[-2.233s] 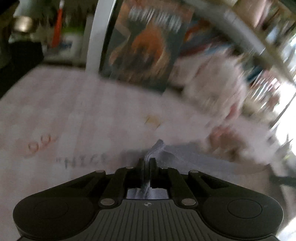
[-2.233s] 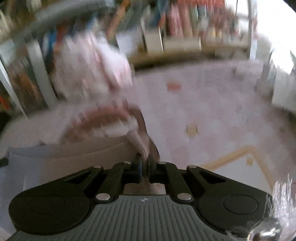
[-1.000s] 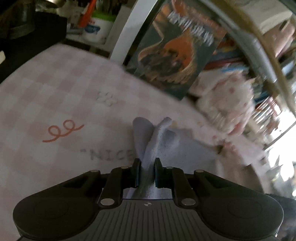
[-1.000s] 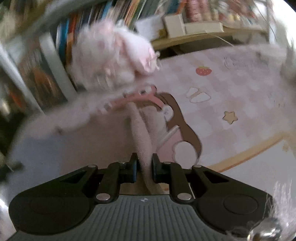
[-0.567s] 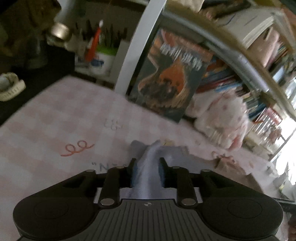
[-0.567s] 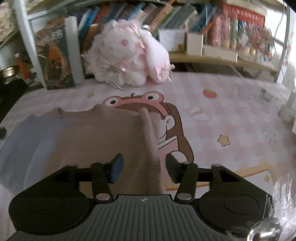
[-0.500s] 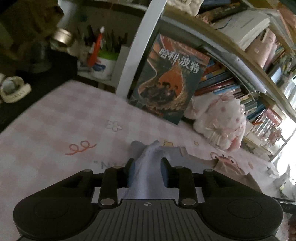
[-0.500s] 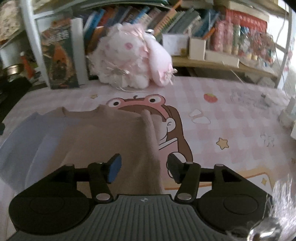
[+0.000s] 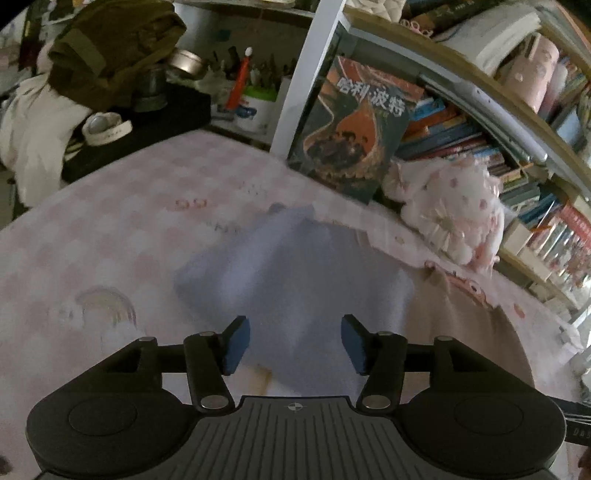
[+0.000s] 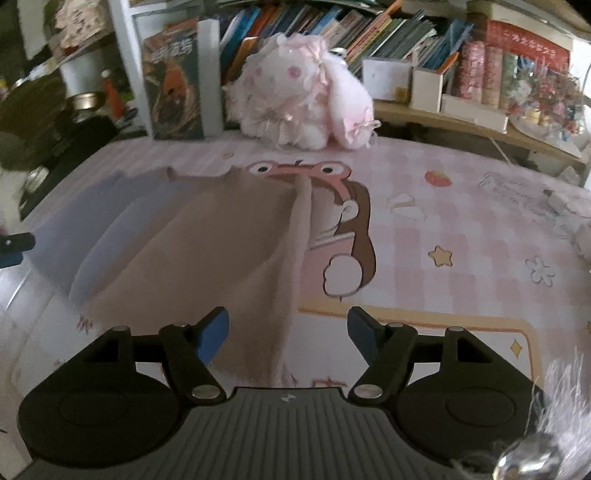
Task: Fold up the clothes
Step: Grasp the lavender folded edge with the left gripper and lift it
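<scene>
A two-tone garment lies flat on the pink checked mat: its pale blue part (image 9: pixel 295 273) fills the middle of the left wrist view and its beige part (image 10: pixel 221 236) fills the right wrist view. My left gripper (image 9: pixel 294 343) hangs open just above the blue cloth, nothing between its blue pads (image 9: pixel 236 343). My right gripper (image 10: pixel 288 334) is open too, above the beige cloth's near right edge, and its pads (image 10: pixel 212 332) hold nothing. The garment's right edge stands up in a ridge (image 10: pixel 301 221).
A pink plush toy (image 10: pixel 299 99) sits at the back of the mat against a bookshelf (image 10: pixel 369 33). A large book (image 9: pixel 354 133) leans on a white post. The mat (image 10: pixel 461 229) lies bare to the right of the garment. Dark clutter and a cup of pens (image 9: pixel 255 107) stand at the far left.
Both grippers were shut on the cloth and carrying it. They have since opened, let the garment down flat on the mat, and drawn back from it.
</scene>
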Motion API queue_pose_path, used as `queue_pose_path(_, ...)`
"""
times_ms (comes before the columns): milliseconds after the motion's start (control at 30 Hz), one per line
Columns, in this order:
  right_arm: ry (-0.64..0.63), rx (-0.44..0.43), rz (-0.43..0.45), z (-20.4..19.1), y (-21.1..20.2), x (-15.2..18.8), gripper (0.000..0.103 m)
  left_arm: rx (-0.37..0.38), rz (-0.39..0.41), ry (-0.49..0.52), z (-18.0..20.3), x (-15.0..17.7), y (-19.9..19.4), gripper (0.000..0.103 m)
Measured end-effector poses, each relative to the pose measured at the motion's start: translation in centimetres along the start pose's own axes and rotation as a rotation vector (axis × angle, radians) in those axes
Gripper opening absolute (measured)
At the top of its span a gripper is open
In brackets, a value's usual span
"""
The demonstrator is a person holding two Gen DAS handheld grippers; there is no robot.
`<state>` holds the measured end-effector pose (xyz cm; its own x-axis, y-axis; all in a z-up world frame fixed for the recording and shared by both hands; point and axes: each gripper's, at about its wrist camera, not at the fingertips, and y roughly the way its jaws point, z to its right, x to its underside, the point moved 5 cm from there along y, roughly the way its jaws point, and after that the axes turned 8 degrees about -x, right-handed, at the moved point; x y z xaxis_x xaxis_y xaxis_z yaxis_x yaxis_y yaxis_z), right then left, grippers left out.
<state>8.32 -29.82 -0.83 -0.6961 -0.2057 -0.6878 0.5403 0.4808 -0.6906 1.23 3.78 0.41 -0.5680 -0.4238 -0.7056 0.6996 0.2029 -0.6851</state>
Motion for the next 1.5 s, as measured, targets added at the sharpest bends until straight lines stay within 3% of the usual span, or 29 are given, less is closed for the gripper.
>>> queue_pose_path(67,-0.016,-0.024,-0.011,0.4,-0.3,0.6,0.072,-0.037,-0.010,0.000,0.8,1.1,-0.6,0.067)
queue_pose_path(233,-0.033,-0.067,-0.035,1.5,-0.9,2.3,0.074,-0.125,-0.076,-0.060,1.1,3.3,-1.0,0.073)
queue_pose_path(367,-0.012,-0.079,-0.050,2.3,-1.3,3.0,0.074,-0.094,-0.110,-0.180,0.1,3.6,-1.1,0.073)
queue_pose_path(567,0.011,-0.077,-0.020,2.3,-1.0,2.2,0.069,-0.026,-0.171,-0.454,-3.2,2.9,0.4,0.070)
queue_pose_path(633,0.014,-0.068,0.002,2.0,-0.9,1.5,0.057,0.001,-0.172,-0.539,-4.1,2.6,0.9,0.070)
queue_pose_path(700,0.014,-0.065,0.009,1.6,-0.7,1.0,0.051,0.026,-0.176,-0.584,-4.6,2.3,1.7,0.069)
queue_pose_path(1000,0.052,-0.025,-0.033,1.1,2.2,-0.5,0.037,0.033,-0.189,-0.649,-6.2,0.1,5.2,0.060)
queue_pose_path(1200,0.084,-0.014,-0.064,1.1,2.8,-0.3,0.033,0.052,-0.198,-0.712,-7.1,-1.0,7.0,0.039)
queue_pose_path(1267,0.086,-0.011,-0.068,1.1,2.9,-0.2,0.032,0.044,-0.210,-0.721,-7.3,-1.0,7.4,0.025)
queue_pose_path(1333,0.084,-0.005,-0.071,1.0,2.9,-0.2,0.032,0.029,-0.191,-0.653,-6.8,-1.3,7.0,0.014)
queue_pose_path(1467,0.076,0.008,-0.076,0.8,3.0,-0.3,0.032,0.047,-0.024,-0.360,-3.0,-2.9,3.7,0.010)
queue_pose_path(1500,0.074,0.011,-0.077,0.7,3.1,-0.3,0.032,0.067,-0.006,-0.333,-2.5,-3.0,3.4,0.010)
